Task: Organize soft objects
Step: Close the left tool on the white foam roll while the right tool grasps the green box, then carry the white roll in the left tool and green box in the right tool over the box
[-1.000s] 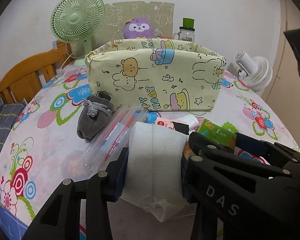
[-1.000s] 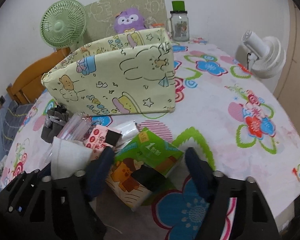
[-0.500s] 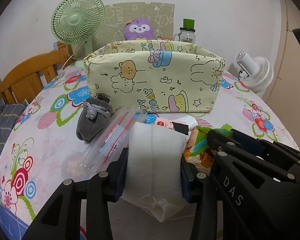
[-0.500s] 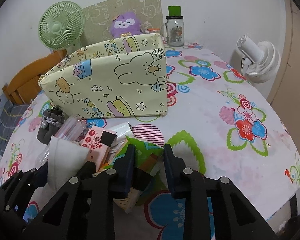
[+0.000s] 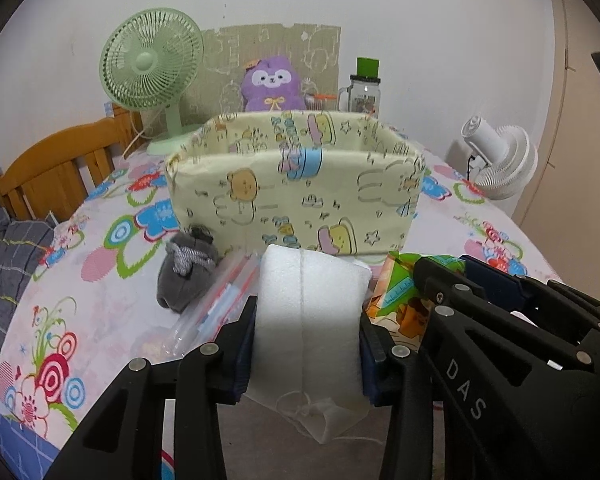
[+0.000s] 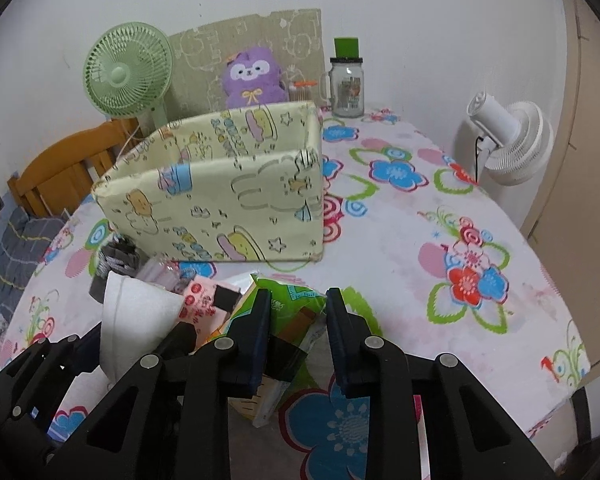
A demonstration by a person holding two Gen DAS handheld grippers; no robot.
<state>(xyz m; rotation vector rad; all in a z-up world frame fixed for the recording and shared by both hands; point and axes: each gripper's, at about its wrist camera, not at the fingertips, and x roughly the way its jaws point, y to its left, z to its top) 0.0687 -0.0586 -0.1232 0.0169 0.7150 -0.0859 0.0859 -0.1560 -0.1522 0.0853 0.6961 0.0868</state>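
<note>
My left gripper [image 5: 306,344] is shut on a white foam pad [image 5: 308,320] and holds it above the table, in front of the yellow cartoon-print fabric bin [image 5: 296,196]. The pad also shows in the right wrist view [image 6: 136,320]. My right gripper [image 6: 296,332] is shut on a green tissue pack [image 6: 288,320] and has it raised off the flowered tablecloth; the pack also shows in the left wrist view [image 5: 400,296]. A grey drawstring pouch [image 5: 186,276], a clear zip bag [image 5: 216,312] and a pink packet [image 6: 200,304] lie in front of the bin.
A green fan [image 5: 152,68], a purple plush [image 5: 272,88] and a jar with a green lid [image 5: 366,88] stand behind the bin. A white fan [image 6: 508,140] is at the table's right edge. A wooden chair [image 5: 52,168] is on the left.
My right gripper closed on the green tissue pack and lifted it. Both grippers have risen, so the bin's open top now shows. The left gripper kept its hold on the foam pad.
</note>
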